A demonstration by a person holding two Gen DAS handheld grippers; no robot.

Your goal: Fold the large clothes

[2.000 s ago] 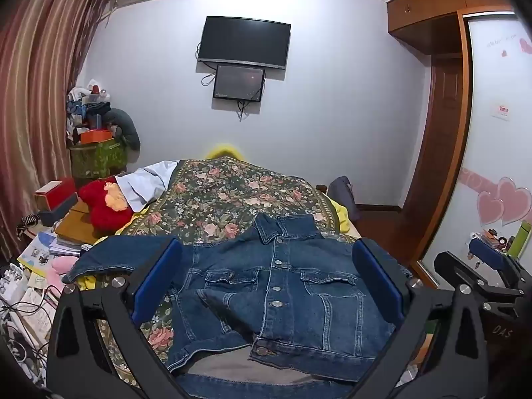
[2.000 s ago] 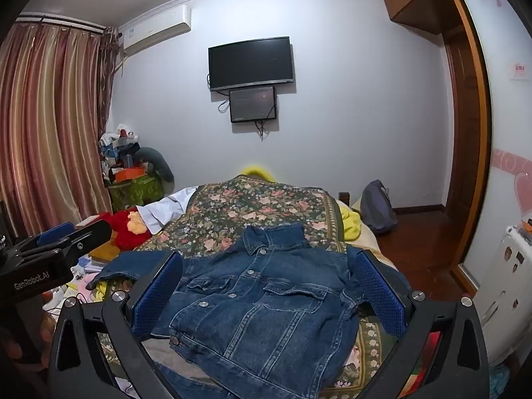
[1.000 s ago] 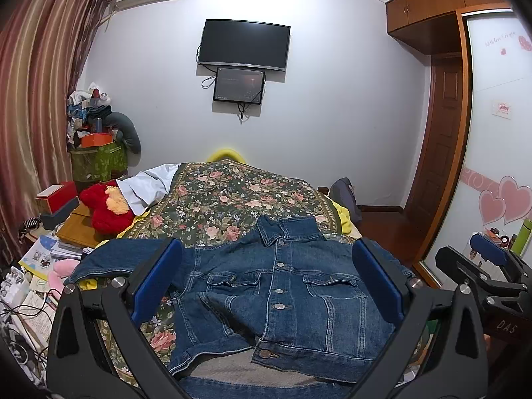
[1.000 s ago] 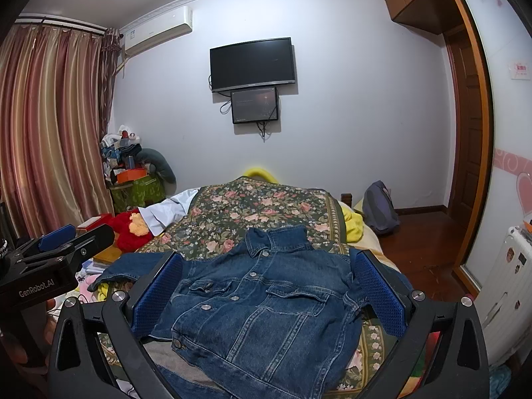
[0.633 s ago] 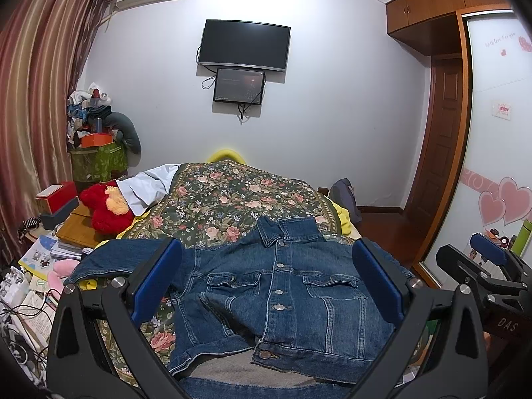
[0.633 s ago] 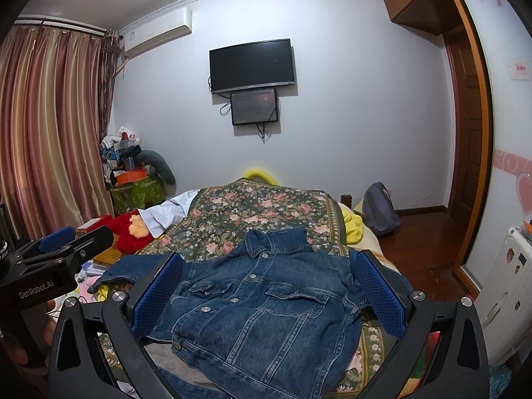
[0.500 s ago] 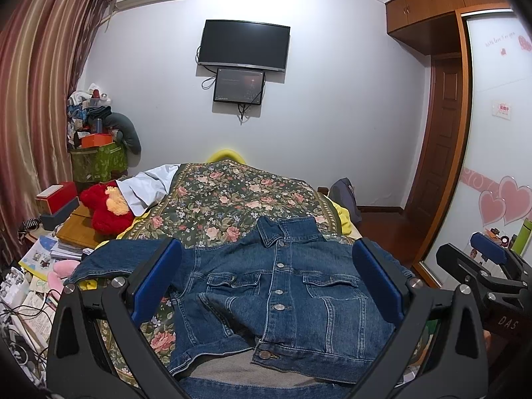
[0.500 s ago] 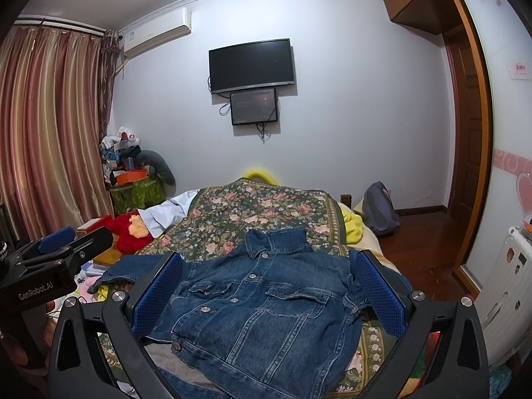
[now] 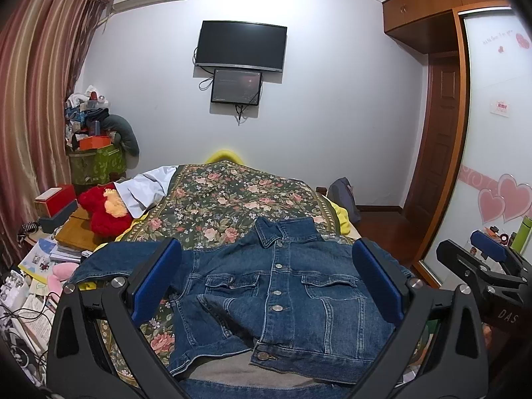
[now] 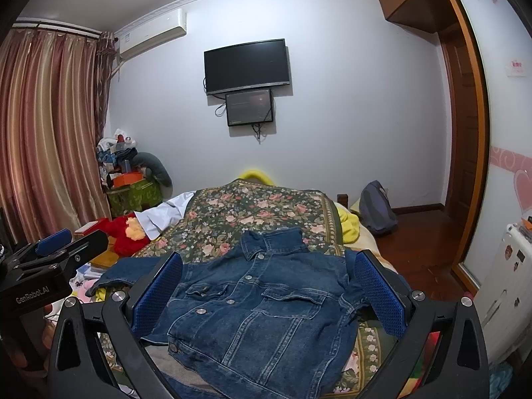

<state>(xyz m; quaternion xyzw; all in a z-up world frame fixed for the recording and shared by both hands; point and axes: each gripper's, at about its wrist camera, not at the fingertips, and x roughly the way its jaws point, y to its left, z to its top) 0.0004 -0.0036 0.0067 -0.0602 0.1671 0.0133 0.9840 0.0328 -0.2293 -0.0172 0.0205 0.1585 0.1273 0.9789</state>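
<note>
A blue denim jacket [image 9: 282, 286] lies front up and buttoned on the floral bedspread [image 9: 229, 199], collar toward the far wall, one sleeve stretched left. It also shows in the right wrist view [image 10: 259, 312]. My left gripper [image 9: 267, 282] is open and empty, held above the jacket's near part. My right gripper [image 10: 266, 292] is open and empty, also above the jacket. The right gripper's body shows at the right of the left wrist view [image 9: 482, 266]; the left gripper's body shows at the left of the right wrist view [image 10: 50, 259].
A red plush toy [image 9: 104, 209] and a white garment [image 9: 146, 186] lie at the bed's left. Books and clutter [image 9: 40, 266] crowd the left floor. A grey backpack [image 10: 377, 207] sits right of the bed. A wardrobe [image 9: 492, 166] stands on the right.
Both grippers have drifted very slightly; the jacket has not moved and both grippers stay open.
</note>
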